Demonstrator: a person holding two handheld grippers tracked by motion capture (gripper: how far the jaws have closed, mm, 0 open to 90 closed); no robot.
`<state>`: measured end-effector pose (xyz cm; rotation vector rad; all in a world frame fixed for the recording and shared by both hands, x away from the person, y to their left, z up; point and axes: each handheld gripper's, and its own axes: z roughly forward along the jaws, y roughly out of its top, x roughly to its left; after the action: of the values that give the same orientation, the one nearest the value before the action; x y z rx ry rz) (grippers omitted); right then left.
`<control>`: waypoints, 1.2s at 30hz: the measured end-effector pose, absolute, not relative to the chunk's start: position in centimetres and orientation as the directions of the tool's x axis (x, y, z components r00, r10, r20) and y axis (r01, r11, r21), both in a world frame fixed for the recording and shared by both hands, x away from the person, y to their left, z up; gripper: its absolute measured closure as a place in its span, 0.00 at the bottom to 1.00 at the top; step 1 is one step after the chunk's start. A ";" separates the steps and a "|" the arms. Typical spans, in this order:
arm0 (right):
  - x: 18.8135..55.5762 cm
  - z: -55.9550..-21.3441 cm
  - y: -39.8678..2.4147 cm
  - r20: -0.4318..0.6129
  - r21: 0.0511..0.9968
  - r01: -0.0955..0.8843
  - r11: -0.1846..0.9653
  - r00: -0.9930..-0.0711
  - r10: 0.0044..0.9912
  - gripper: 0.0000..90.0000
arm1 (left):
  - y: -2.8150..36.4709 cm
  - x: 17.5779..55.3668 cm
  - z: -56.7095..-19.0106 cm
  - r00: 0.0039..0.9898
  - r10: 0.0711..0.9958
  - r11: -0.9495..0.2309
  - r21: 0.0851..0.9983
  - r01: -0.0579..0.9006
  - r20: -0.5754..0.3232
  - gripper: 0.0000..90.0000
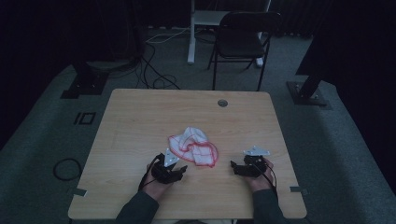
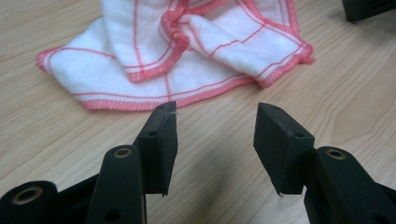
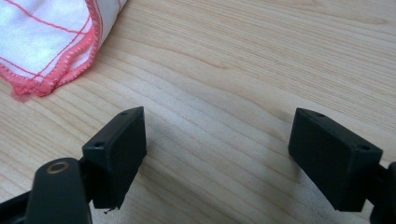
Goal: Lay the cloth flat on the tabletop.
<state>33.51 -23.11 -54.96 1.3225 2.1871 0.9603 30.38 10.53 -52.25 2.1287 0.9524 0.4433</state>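
Approach step, nothing gripped yet. The cloth lay crumpled mid-counter, white with red stitched hem. My left tool sat just near of its left edge, jaws wide, bare wood between them, near hem just beyond the tips in the left gripper view. My right tool waited off the cloth's right corner, jaws wide too. Next move, as I judged it: nudge the left tool forward, straddle the hem, pinch one layer cleanly.
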 end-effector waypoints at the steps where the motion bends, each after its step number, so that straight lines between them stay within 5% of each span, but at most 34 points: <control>1: 33.5 -55.0 -23.1 0.007 0.734 0.603 0.313 -0.467 0.884 0.21 | 10.4 30.4 -52.2 0.667 0.745 -0.445 0.752 0.486 0.010 0.56; 29: 33.5 -55.0 -23.1 0.007 0.734 0.603 0.313 -0.467 0.884 0.21 | 5.7 31.5 -53.3 0.716 0.696 -0.518 0.724 0.456 0.047 0.56; 36: 33.5 -54.9 -23.2 0.006 0.741 0.596 0.309 -0.466 0.885 0.30 | 5.2 31.9 -53.7 0.695 0.716 -0.522 0.705 0.480 0.056 0.67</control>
<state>33.49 -23.18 -54.91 1.3186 2.1772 0.9704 31.91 5.18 -53.75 2.2233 0.9098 0.4494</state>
